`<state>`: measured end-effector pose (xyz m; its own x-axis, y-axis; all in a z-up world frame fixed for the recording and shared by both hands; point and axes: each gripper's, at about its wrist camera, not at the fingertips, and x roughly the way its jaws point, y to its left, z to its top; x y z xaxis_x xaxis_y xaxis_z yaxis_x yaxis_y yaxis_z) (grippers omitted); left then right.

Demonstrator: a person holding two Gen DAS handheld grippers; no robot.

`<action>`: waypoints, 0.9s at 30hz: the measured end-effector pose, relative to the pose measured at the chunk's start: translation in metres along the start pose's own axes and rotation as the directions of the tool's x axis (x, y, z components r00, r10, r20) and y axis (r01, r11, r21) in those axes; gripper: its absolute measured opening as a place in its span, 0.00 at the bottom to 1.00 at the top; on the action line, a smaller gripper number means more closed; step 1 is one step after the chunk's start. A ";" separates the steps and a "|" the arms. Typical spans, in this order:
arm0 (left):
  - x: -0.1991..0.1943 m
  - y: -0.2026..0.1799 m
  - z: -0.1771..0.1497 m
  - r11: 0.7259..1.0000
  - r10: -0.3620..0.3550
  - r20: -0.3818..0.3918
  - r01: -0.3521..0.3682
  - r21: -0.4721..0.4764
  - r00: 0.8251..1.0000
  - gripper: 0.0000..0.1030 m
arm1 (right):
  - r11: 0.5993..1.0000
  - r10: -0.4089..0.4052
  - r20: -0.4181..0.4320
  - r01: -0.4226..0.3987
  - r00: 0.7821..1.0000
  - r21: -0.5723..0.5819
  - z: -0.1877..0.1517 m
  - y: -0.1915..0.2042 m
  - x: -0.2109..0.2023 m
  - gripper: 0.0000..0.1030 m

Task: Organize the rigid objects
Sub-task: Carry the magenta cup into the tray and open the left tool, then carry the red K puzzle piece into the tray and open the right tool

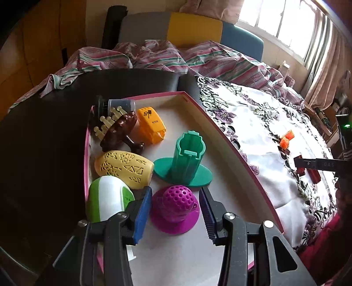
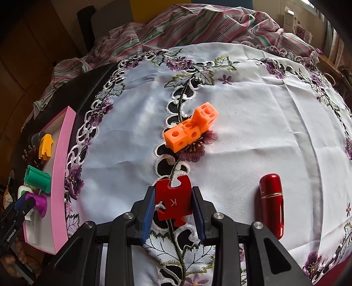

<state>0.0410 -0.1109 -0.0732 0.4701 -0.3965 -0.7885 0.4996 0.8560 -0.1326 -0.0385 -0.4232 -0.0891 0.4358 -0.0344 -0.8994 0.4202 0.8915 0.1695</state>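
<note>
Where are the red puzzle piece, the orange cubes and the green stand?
red puzzle piece (image 2: 173,201), right wrist view, flat face by the letter K
orange cubes (image 2: 191,129), right wrist view, middle cube
green stand (image 1: 189,151), left wrist view, upright tube

We see a bright barred window (image 1: 283,19) with pale pink curtains (image 1: 325,63) at right, a rumpled pink-and-green striped blanket (image 1: 154,55) against grey, yellow and blue headboard panels (image 1: 193,28), and brown wooden cabinets (image 1: 41,44) at left.
</note>
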 end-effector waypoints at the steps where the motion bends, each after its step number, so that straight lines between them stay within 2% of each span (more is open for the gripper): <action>1: -0.001 0.000 0.000 1.000 0.003 0.003 -0.003 0.000 1.000 0.44 | 1.000 -0.001 0.000 0.001 1.000 0.000 0.000 0.000 0.000 0.31; 16: -0.018 0.002 0.001 1.000 0.027 0.036 -0.026 -0.011 0.999 0.44 | 1.000 0.004 -0.002 -0.004 1.000 -0.016 -0.001 0.003 0.000 0.31; 27: -0.039 0.012 0.000 0.998 0.048 0.066 -0.045 -0.042 0.997 0.49 | 0.998 0.002 -0.025 -0.003 1.000 -0.056 -0.003 0.011 0.005 0.31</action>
<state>0.0288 -0.0851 -0.0435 0.5404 -0.3759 -0.7528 0.4468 0.8863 -0.1217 -0.0345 -0.4124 -0.0929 0.4168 -0.0216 -0.9088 0.3733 0.9156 0.1495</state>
